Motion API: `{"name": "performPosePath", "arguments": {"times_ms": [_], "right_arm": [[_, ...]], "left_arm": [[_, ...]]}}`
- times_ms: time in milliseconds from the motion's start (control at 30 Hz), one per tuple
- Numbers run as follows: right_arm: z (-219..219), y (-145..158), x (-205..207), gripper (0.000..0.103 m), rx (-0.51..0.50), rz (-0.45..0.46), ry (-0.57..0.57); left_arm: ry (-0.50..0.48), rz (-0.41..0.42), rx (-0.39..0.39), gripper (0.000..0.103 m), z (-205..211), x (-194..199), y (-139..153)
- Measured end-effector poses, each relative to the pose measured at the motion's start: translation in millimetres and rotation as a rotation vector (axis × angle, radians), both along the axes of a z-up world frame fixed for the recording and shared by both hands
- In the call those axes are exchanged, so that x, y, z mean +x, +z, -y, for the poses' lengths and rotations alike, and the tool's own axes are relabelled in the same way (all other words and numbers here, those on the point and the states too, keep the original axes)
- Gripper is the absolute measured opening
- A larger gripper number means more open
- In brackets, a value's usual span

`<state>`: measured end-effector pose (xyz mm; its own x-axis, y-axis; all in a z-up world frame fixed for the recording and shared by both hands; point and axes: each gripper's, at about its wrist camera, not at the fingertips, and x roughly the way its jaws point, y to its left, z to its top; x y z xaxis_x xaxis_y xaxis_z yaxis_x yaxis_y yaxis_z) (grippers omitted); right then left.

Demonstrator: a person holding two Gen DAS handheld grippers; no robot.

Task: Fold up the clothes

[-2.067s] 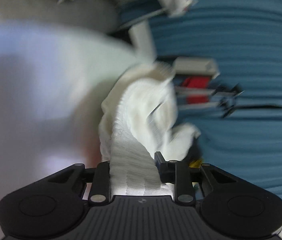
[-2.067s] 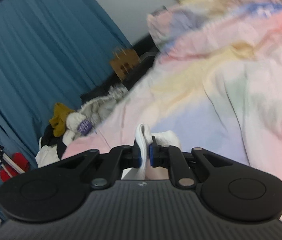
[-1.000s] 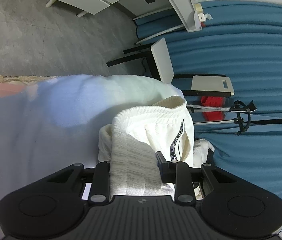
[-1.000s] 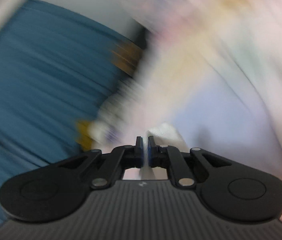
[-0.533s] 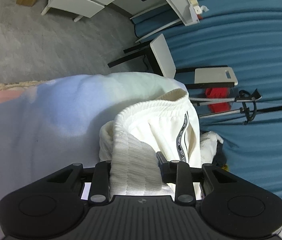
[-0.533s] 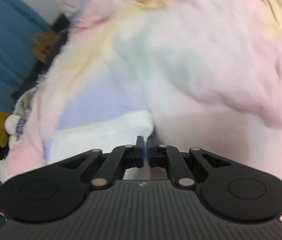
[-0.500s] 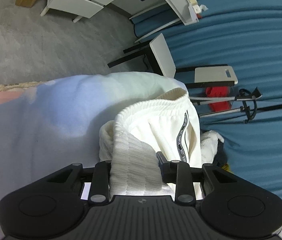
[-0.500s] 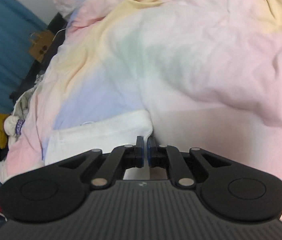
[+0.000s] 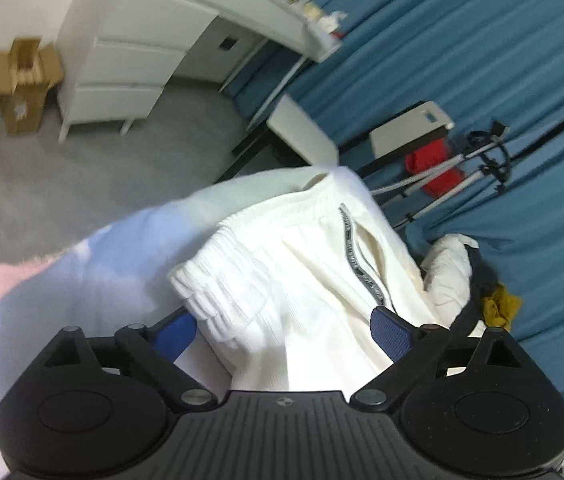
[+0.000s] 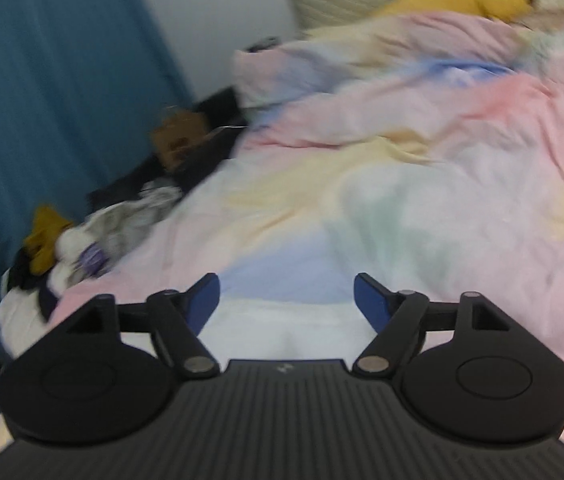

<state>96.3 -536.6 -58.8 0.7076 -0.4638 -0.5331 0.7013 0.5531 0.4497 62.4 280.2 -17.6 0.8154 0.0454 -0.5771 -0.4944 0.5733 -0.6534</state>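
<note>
Left wrist view: ribbed white shorts (image 9: pixel 302 264) lie bunched on the pastel bedspread (image 10: pixel 422 184), both grippers' jaws spread, released.

Left tongs (image 9: pixel 282 326) spread wide, blue pads (image 9: pixel 392 334) apart, nothing clamped. Right tongs (image 10: pixel 286 300) also spread wide, blue pads (image 10: pixel 370 300) apart, gripping nothing, angled slightly downward.

Both grippers are now spread wide: the left gripper (image 9: pixel 282 328) no longer clamps the white shorts (image 9: pixel 302 264), and the right gripper (image 10: pixel 286 300) has let its pinched fold drop toward 6 o'clock.
</note>
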Motion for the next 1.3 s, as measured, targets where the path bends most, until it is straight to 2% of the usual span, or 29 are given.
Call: {"name": "performPosePath", "arguments": {"times_ms": [133,267,367,600,667,833,900,967,1000,1033,1067,1100,1133,1233,1300], "right_arm": [[-22,20,7,0.076,-0.095,0.006,0.077],[-33,13,11,0.076,-0.046,0.008,0.120],[-41,8,14,0.076,-0.010,0.010,0.153],[-61,-3,22,0.076,0.075,0.014,0.229],[-62,-9,24,0.076,0.084,0.000,0.230],[-54,-33,30,0.076,0.182,-0.018,0.213],[-52,-39,32,0.076,0.217,-0.010,0.210],[-51,-43,35,0.076,0.224,-0.008,0.209],[-50,-45,36,0.076,0.229,-0.011,0.206],[-49,-47,37,0.076,0.240,-0.014,0.200],[-47,-50,38,0.076,0.255,-0.015,0.194],[-46,-53,38,0.076,0.274,-0.011,0.186],[-45,-54,38,0.076,0.287,-0.006,0.178],[-45,-54,37,0.076,0.284,0.010,0.164],[-47,-52,38,0.076,0.264,0.021,0.163]], "left_arm": [[-0.041,0.014,0.094,0.095,23,-7,17],[-0.116,0.057,0.215,0.095,70,-6,39],[-0.235,0.081,0.248,0.095,122,10,49],[-0.667,0.063,0.166,0.094,269,92,27],[-0.752,0.048,0.103,0.094,304,117,12],[-0.815,-0.005,-0.023,0.094,367,178,-26],[-0.812,-0.036,-0.072,0.094,384,200,-39],[-0.782,-0.059,-0.086,0.091,396,220,-50],[-0.764,-0.070,-0.086,0.078,401,228,-53],[-0.748,-0.080,-0.086,0.055,406,239,-56],[-0.738,-0.084,-0.090,0.044,407,250,-58],[-0.730,-0.079,-0.087,0.027,408,258,-55],[-0.724,-0.060,-0.078,0.019,407,267,-48],[-0.703,0.046,-0.020,0.017,409,286,-17],[-0.680,0.089,0.009,0.016,410,304,4]]}}
